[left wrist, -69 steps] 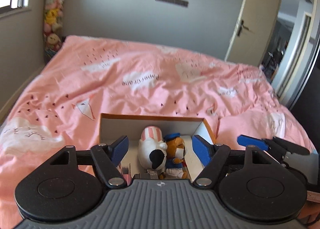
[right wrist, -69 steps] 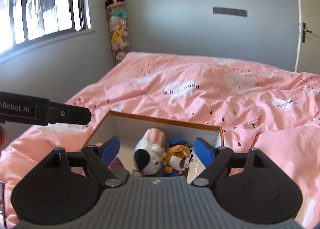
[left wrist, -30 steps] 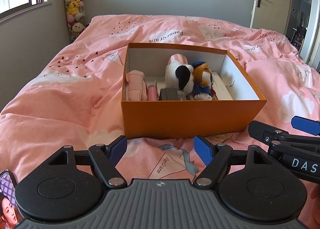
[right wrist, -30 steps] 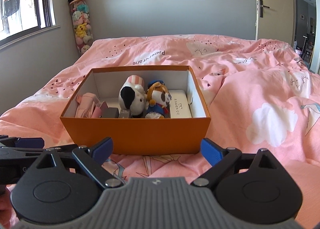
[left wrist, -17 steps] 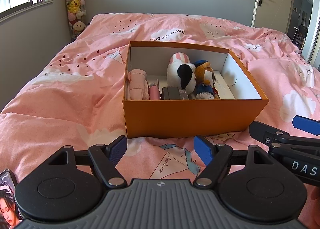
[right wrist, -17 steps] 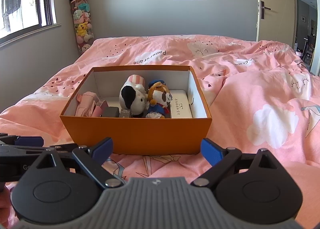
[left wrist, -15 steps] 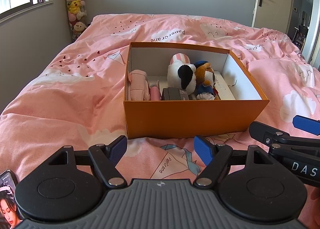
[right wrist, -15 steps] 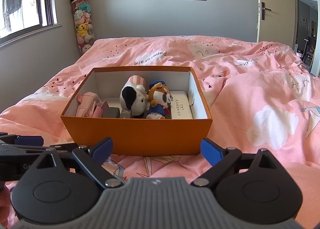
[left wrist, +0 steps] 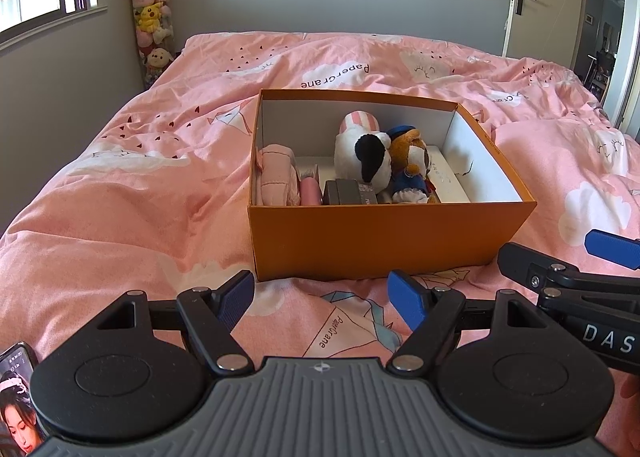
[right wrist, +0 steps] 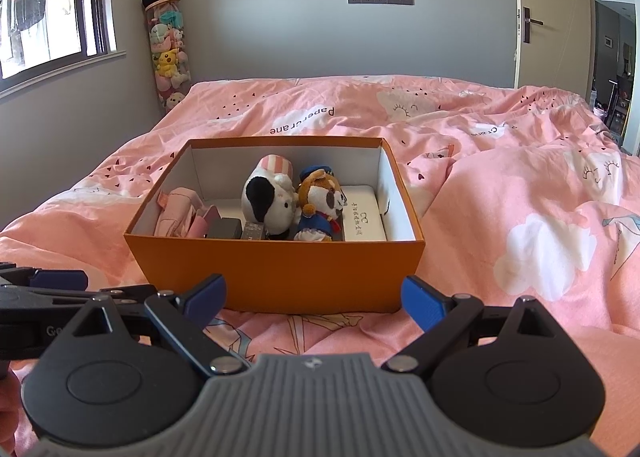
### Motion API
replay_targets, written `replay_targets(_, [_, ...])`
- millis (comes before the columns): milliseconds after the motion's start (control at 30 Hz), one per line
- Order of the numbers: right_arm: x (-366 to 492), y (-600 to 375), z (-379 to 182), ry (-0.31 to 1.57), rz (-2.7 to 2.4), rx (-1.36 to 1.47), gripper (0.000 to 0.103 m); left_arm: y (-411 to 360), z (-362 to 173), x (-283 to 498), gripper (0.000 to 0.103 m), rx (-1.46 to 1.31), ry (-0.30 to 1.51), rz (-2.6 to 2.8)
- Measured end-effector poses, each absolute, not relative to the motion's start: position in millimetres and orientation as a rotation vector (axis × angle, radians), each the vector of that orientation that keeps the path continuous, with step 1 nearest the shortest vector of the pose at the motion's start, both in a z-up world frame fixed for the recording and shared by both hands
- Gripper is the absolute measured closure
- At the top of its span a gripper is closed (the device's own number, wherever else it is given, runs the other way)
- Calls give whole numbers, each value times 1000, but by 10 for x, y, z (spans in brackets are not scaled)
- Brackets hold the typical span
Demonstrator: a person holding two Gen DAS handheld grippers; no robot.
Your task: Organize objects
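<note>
Your left gripper and right gripper both hover with jaws spread wide, holding nothing, just short of the orange box on the pink bed. Inside the box: a black-and-white plush, a dog plush, a pink pouch, a white case.

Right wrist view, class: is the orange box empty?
No, the box holds two plush toys, pink pouches and small boxes.
</note>
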State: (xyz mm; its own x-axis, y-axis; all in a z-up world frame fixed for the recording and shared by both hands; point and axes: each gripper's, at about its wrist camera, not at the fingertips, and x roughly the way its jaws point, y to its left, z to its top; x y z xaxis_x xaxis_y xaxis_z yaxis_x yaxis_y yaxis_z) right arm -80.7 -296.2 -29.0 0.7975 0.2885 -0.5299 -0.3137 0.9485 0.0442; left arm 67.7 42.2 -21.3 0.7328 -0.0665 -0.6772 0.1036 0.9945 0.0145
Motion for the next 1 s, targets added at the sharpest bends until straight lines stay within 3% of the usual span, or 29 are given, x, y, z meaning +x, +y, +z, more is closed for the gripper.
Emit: replay_targets(1000, [-848, -2918, -282, 556, 313, -61, 8, 443, -185, 665, 14, 51, 732, -86])
